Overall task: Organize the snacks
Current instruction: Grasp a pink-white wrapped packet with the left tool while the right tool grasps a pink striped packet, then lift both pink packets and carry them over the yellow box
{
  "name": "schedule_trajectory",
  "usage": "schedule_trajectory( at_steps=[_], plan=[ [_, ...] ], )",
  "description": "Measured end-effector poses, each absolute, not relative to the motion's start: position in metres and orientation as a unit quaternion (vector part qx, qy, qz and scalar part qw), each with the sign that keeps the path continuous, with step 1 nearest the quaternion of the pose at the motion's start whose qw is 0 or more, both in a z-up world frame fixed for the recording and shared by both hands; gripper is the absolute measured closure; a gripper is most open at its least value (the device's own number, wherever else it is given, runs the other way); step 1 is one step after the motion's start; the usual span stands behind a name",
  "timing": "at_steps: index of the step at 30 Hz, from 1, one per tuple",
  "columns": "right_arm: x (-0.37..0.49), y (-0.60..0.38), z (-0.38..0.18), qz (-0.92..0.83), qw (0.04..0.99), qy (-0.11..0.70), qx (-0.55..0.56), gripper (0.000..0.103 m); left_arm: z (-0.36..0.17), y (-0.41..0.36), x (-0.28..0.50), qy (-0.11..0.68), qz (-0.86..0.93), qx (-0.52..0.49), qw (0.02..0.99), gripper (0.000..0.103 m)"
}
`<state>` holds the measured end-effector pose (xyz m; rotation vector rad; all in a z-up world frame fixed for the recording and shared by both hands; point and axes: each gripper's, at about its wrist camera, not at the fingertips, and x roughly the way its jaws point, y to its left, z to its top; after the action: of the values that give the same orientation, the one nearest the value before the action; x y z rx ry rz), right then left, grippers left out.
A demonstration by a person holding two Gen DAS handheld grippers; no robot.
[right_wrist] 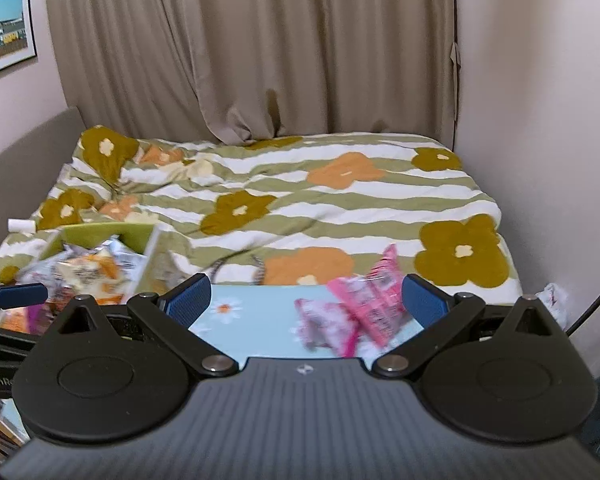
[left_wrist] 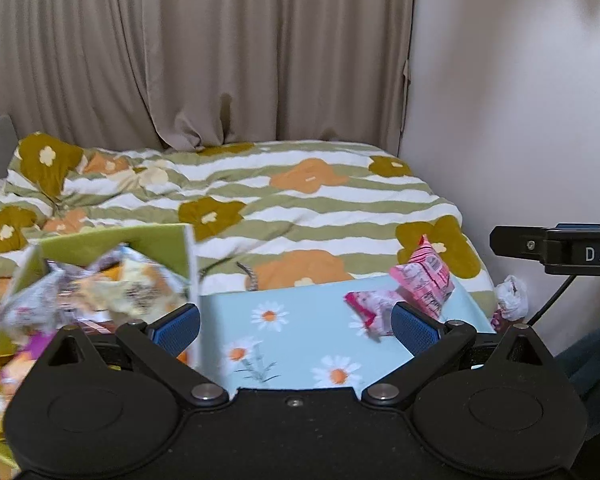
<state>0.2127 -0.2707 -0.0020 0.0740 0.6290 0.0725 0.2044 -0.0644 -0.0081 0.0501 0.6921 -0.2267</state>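
Between the right gripper (right_wrist: 306,300)'s spread jaws lie pink snack packets (right_wrist: 364,308); left gripper (left_wrist: 296,320) likewise spread.

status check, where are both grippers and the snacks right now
Left gripper and right gripper both open, empty. Pink snack packets loose on daisy cloth; green box at left holds other snacks. Nothing blocking the packets.

A bed (right_wrist: 380,216) fills the middle of the room, under a duvet (left_wrist: 340,208) striped green and white with orange and olive flowers. Beige curtains (right_wrist: 260,48) hang behind its far edge. A framed picture (right_wrist: 4,28) hangs on the wall at the left. A light blue daisy-print cloth (left_wrist: 300,320) lies at the bed's near edge. A crumpled white bag (left_wrist: 512,296) sits beside the bed's right near corner.
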Motion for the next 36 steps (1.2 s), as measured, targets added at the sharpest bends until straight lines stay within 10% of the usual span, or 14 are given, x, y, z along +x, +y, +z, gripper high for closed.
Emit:
schedule_trajectory(
  at_steps=[26,31,36],
  plan=[
    [0.394,-0.368,-0.160,0.184,0.892,0.411,-0.020,0.000,-0.180,-0.215,0.354,0.460,-0.131,0.031,0.877,0.003],
    [0.409,-0.367,-0.174,0.211,0.883,0.418,-0.034,0.000,-0.192,-0.219,0.360,0.469,-0.136,0.034,0.872,0.033],
    [0.417,-0.369,-0.183,0.221,0.874,0.431,-0.033,0.000,-0.191,-0.216,0.358,0.470,-0.135,0.043,0.871,0.042]
  ],
)
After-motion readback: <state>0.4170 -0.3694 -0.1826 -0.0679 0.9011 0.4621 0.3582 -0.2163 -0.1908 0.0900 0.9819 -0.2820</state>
